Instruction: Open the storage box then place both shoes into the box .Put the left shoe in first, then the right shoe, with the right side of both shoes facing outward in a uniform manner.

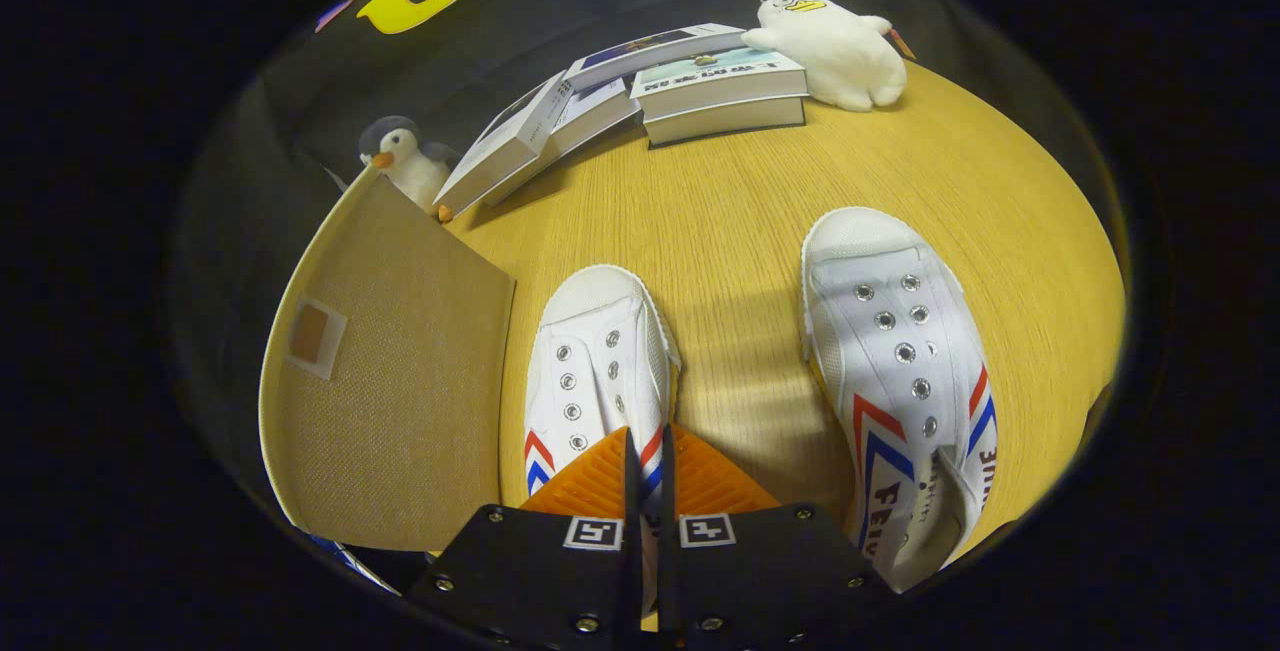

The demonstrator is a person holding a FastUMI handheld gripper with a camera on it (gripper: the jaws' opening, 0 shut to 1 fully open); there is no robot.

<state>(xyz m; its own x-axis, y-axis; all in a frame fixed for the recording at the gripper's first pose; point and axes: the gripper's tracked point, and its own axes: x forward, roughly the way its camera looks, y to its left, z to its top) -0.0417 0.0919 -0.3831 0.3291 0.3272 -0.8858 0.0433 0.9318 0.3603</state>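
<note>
The left shoe point(598, 361) lies on the wooden tabletop point(740, 201) just beside the storage box point(390, 371), its side wall pinched between the nearly closed orange fingers point(648, 476). The right shoe point(900, 361) lies apart; books point(650, 91) and two plush toys point(840, 49) sit beyond.

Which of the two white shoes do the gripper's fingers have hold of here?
The shoe next to the storage box: the gripper is pinched on the side wall of this left shoe. The right shoe stands apart on the table, untouched.

Tongs point(648, 461) hide the left shoe's point(598, 361) heel — grip unclear.
</note>
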